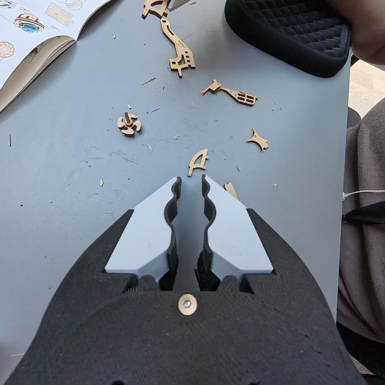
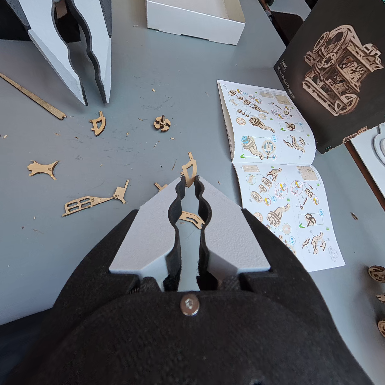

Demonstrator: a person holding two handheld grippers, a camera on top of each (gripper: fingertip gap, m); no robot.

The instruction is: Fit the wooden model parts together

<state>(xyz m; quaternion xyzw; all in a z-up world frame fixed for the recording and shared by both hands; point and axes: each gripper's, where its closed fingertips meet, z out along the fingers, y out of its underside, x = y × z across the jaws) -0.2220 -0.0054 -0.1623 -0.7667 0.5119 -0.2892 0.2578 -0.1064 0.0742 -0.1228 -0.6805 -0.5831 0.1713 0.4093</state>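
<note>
Flat laser-cut wooden parts lie on a grey table (image 1: pixel 62 145). My left gripper (image 1: pixel 191 177) is open and empty, its tips just short of a small curved part (image 1: pixel 198 161); it also shows in the right wrist view (image 2: pixel 95 102) next to that part (image 2: pixel 98 124). My right gripper (image 2: pixel 190 180) is shut on a similar small curved part (image 2: pixel 189 170), held upright above a long curved part (image 2: pixel 191 218). The held part (image 1: pixel 155 8) and the long part (image 1: pixel 179 48) also show in the left wrist view. A rotor on an axle (image 1: pixel 128 125) stands to the left.
A slotted part (image 2: pixel 91 203), a star-shaped part (image 2: pixel 42 169) and a wooden strip (image 2: pixel 33 98) lie nearby. An open instruction booklet (image 2: pixel 270 166), a dark kit box (image 2: pixel 333 73) and a white box (image 2: pixel 195 20) sit beyond. A black padded cushion (image 1: pixel 291 35) is at the table edge. The gap from one gripper's tips to the other's is roughly 15 centimeters.
</note>
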